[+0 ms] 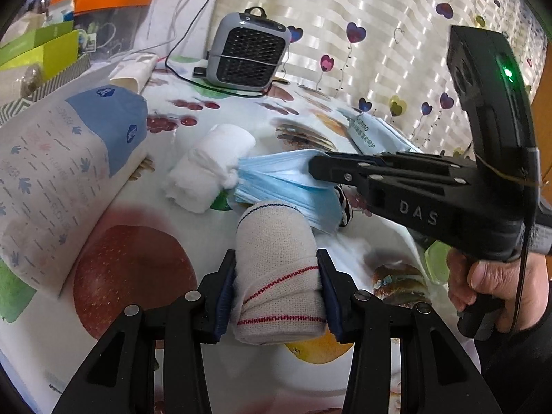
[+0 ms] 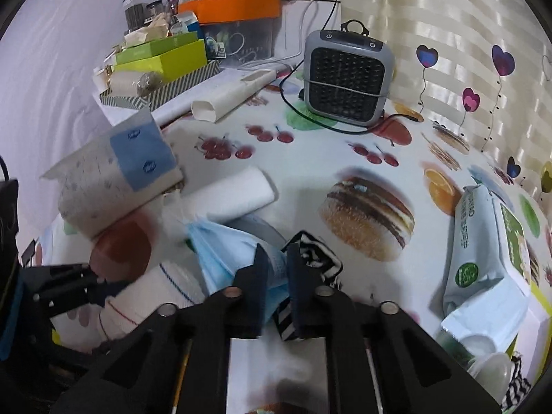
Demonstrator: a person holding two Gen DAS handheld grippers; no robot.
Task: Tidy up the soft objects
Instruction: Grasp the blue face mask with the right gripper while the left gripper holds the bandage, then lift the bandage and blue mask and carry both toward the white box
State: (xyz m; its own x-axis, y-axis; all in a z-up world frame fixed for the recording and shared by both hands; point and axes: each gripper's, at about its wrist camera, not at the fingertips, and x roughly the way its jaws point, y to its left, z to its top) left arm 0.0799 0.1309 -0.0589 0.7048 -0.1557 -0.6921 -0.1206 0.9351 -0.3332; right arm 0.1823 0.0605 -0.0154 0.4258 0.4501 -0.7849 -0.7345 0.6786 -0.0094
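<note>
"DAS" lettering (image 1: 418,212) marks right claw (image 1: 315,169) clamping blue masks (image 1: 276,176).

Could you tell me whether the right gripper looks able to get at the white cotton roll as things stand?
Probably not yet. The right gripper is shut on the blue face masks, so it has no free jaws. The white cotton roll itself lies uncovered just beyond the masks.

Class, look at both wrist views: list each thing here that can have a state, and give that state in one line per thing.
Left gripper: shut on the bandage roll.
Right gripper: shut on the blue face masks.
White cotton roll: rolled up, lying on the table.
Tissue pack: lying on its side.
Wet wipes pack: lying flat.
Heater: upright, cable attached.
Striped cloth: crumpled beside the masks.
</note>
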